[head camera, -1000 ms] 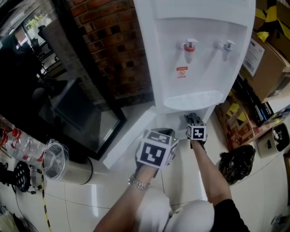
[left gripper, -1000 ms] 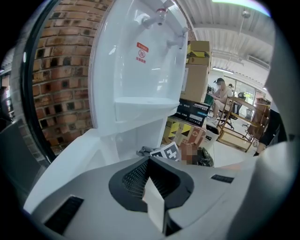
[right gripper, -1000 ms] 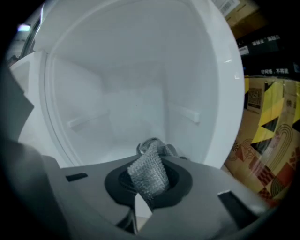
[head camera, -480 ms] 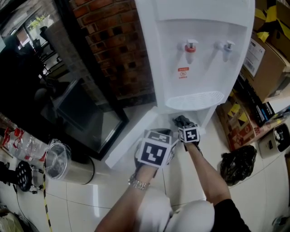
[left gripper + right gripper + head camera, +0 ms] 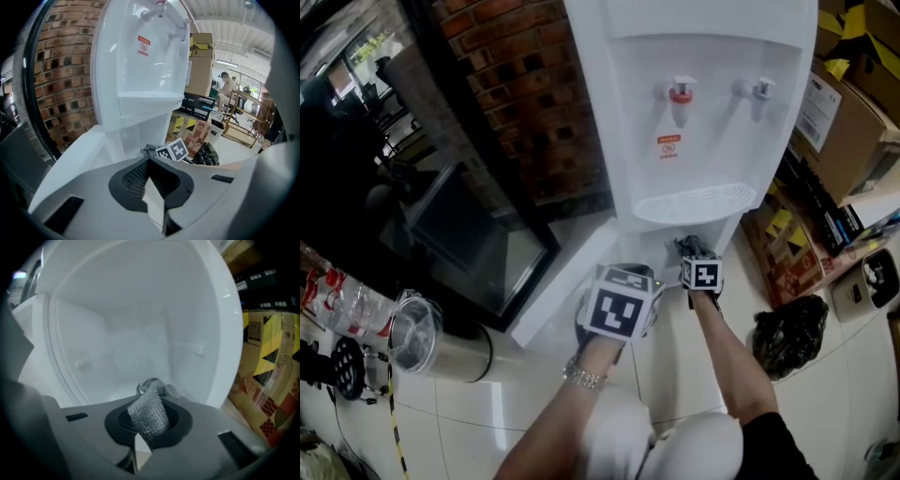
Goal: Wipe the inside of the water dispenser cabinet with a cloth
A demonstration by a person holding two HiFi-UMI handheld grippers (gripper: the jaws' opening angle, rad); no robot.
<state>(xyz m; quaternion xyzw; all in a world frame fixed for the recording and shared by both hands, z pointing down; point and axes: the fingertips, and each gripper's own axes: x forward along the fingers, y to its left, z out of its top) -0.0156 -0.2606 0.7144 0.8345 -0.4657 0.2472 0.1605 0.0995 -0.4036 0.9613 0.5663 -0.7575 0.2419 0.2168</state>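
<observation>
Right gripper (image 5: 147,423): I read its fingers as clamped together on the cloth (image 5: 151,399); a grey mesh fold stands up out of the grip.
Cloth position: it is at the mouth of the cabinet (image 5: 136,333), pointing into the white interior. I cannot tell whether it touches a wall.
Left gripper (image 5: 149,177): I read its fingers as closed, with nothing between them. It hangs just outside the cabinet, beside the right gripper and nearer to me.
Cabinet door (image 5: 564,292): it is swung open to the left, a white panel lying low next to the left gripper.
Water dispenser (image 5: 703,141): a white upright unit with two taps above a drip tray; the right gripper sits directly under that tray.
Surroundings: brick wall (image 5: 534,94) to the left of the dispenser, cardboard boxes (image 5: 848,122) to its right, black bag (image 5: 787,337) on the tiled floor (image 5: 534,394).
</observation>
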